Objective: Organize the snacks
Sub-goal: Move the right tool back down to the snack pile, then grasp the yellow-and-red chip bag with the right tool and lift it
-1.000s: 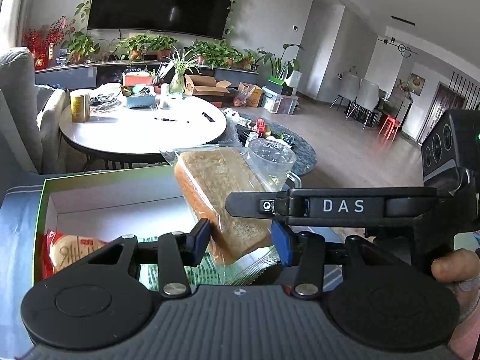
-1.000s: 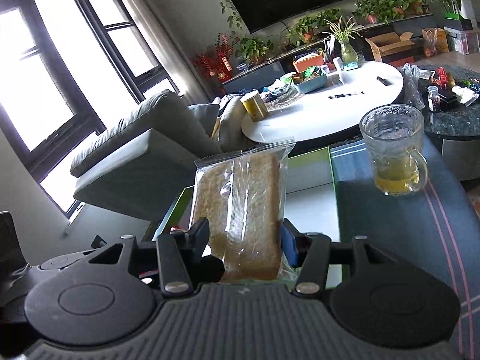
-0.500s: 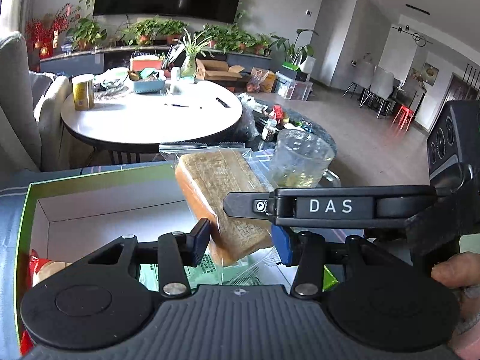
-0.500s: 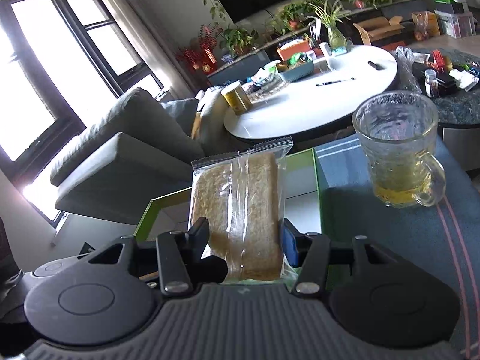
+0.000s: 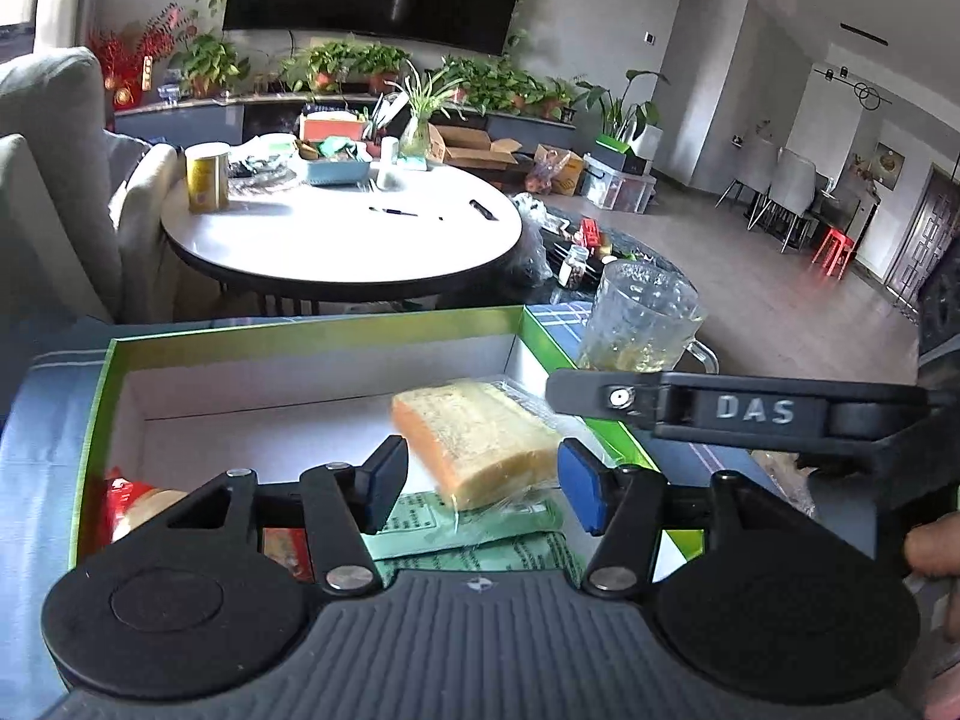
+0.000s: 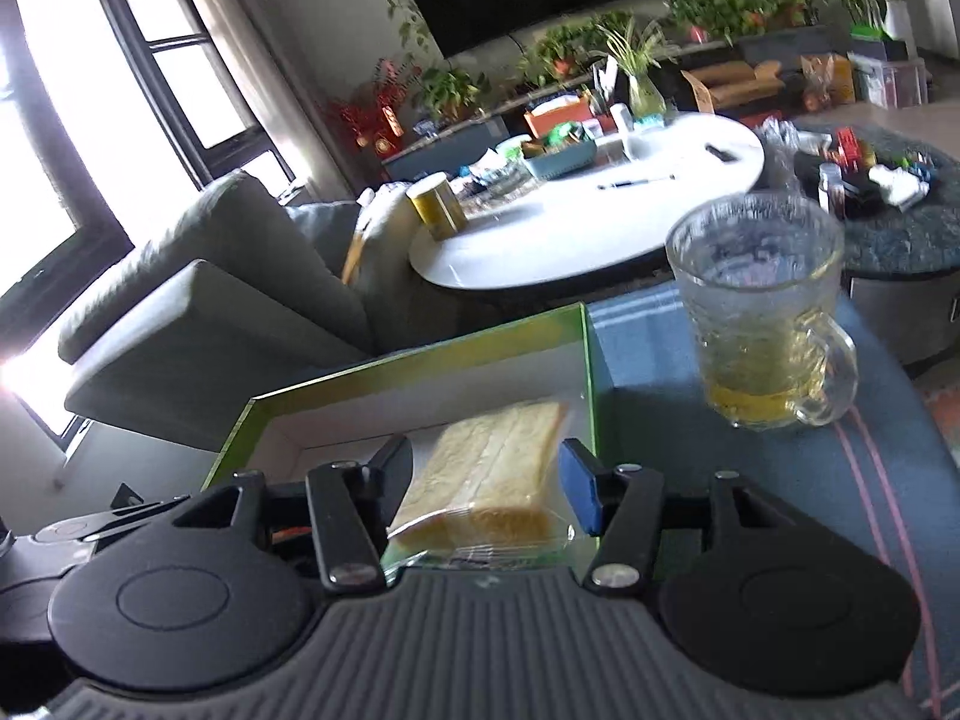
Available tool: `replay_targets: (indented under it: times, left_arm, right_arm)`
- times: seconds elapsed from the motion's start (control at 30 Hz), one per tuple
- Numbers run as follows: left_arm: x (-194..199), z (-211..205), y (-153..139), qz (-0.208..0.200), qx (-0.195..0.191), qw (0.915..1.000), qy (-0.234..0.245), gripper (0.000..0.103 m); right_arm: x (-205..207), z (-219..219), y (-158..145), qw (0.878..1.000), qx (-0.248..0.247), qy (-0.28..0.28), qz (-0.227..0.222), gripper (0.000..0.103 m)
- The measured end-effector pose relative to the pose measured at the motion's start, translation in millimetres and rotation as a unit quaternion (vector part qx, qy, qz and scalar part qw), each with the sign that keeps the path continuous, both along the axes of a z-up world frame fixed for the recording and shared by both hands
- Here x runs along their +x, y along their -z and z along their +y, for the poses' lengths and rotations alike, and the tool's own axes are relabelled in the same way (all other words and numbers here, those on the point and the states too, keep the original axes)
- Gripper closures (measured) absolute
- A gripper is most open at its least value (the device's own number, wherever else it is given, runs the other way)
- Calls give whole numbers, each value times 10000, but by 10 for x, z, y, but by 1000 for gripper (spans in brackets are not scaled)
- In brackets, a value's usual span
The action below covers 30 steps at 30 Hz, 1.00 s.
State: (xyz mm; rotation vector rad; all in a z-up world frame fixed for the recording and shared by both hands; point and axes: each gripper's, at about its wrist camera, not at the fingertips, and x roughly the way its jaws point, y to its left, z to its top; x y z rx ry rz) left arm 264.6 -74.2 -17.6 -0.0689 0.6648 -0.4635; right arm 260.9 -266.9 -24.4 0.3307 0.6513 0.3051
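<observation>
Your left hand-held gripper (image 5: 483,483) has just been opening: its blue pads now stand apart with a gap on each side of the clear-bagged slab of brown sliced bread (image 5: 480,441), which lies tilted between and just ahead of them, inside the green-rimmed white cardboard box (image 5: 312,330). The loaf rests on a pale green printed packet (image 5: 474,522) right under the fingers, and a red-wrapped snack (image 5: 129,498) sits in the box corner off to the gripper's left.

Your right hand-held gripper (image 6: 486,489) also straddles the bread (image 6: 492,468), jaws moderately wide. The pads look close to the bag's sides, but the view is too blurred to tell whether they press on it.

The step in hand looks like the drop-off: the bread is in the box and is being let go. Next, make sure both pairs of pads are clear of the plastic wrapper, then draw each gripper back and up so the loose bag edge does not snag and drag the loaf out.

Mind the ribbed glass mug of yellow drink (image 6: 762,324) standing on the blue striped counter (image 6: 780,480), ahead and to the right of your right gripper, just beside the box.
</observation>
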Motion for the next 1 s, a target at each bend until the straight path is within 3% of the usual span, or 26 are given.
replay_targets:
  times: [0.33,0.63,0.83,1.0]
  left_arm:
    - [-332,130,-101,-33,-112,9999,72,50]
    - [-637,-28,135,204,83,9992,341,50]
    - [-730,-176,274,463,175,9973,548,50]
    - [-781,-218,398,683,319,9953,612,50]
  right_arm:
    - [-372,32,-121,9995,-257,-144,-151,25]
    - [-674,-123,114,9987,-344,103,351,25]
    - [-714,-212,430,9941,-480,347,912,25]
    - [-852,-286,526,9931,-432,494,971,25]
